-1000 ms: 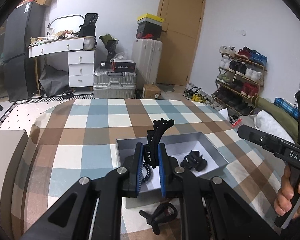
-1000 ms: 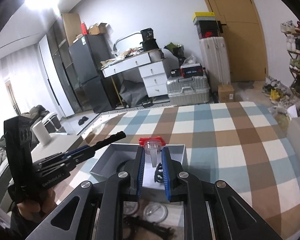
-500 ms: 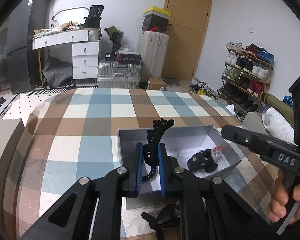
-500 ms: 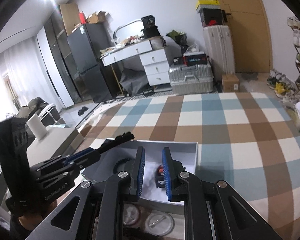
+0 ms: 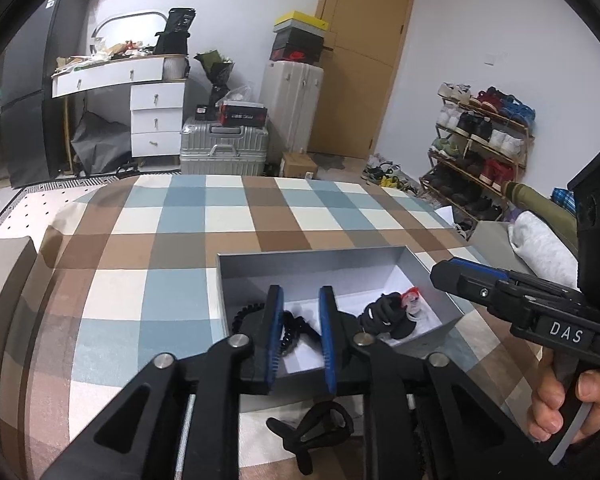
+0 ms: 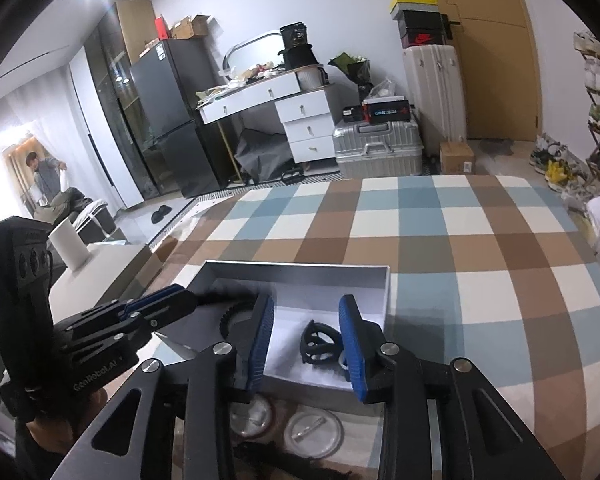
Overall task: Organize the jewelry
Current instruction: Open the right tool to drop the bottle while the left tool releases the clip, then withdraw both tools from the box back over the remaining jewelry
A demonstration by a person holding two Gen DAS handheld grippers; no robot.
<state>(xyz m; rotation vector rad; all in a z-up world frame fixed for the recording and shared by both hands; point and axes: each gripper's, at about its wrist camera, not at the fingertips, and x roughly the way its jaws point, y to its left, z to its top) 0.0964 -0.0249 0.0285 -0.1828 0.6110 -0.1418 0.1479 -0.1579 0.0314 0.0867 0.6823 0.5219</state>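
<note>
Both claws hang over the box with their jaws a little way apart, and both have just been opening. My left gripper has let go; the long black beaded hair clip lies loose on the box floor between its blue pads, and I see no pad pressing on it. My right gripper is let go too. A round black claw clip sits in the box between its fingers, close to the right one, not squeezed.

Under it all is the big checked bedspread of blue, brown and cream squares. On it stands the open grey cardboard box with a white floor. Inside, toward its right side, is a black clip with a small clear and red clip just beside it.

In front of the box, on the cloth, lie two round clear lids and another black claw clip.

A hand grips the right tool's handle at the edge of the left view.
</note>
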